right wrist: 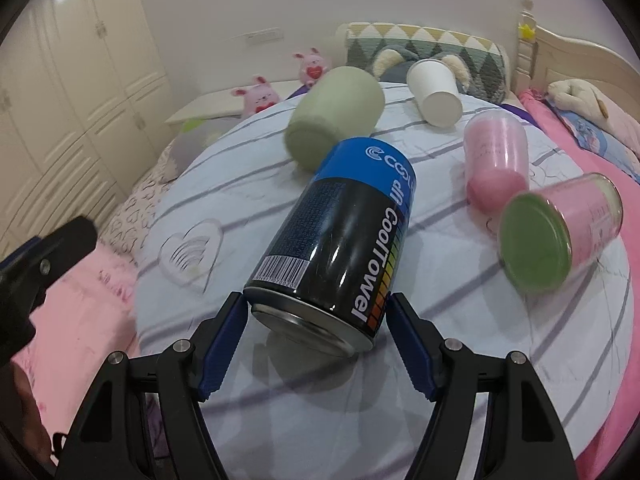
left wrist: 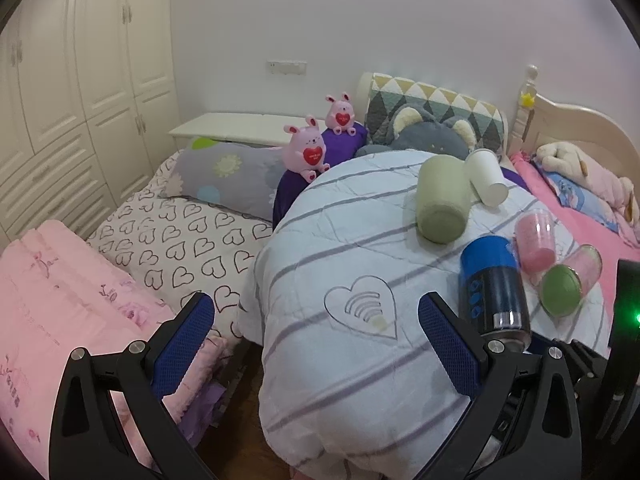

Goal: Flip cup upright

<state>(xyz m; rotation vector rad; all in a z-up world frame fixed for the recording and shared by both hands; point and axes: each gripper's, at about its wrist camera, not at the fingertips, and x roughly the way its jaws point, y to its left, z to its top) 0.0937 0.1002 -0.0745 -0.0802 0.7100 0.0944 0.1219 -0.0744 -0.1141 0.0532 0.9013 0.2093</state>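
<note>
A black and blue CoolTowel can (right wrist: 340,236) lies on its side on the striped quilt (right wrist: 400,380), base toward me. My right gripper (right wrist: 316,312) has its blue fingers on either side of the can's base end, touching or nearly touching it. The can also shows in the left wrist view (left wrist: 494,284). My left gripper (left wrist: 316,316) is open and empty over the quilt (left wrist: 340,240), left of the can. A green cup (right wrist: 336,116), a white paper cup (right wrist: 436,92), a pink cup (right wrist: 494,160) and a green-lidded pink jar (right wrist: 556,232) lie on their sides beyond.
The quilt forms a rounded mound on the bed. Pink plush rabbits (left wrist: 306,152), a grey plush (left wrist: 432,138) and pillows sit at the head. A pink folded blanket (left wrist: 60,300) lies at the left. White wardrobes (left wrist: 80,80) stand at far left.
</note>
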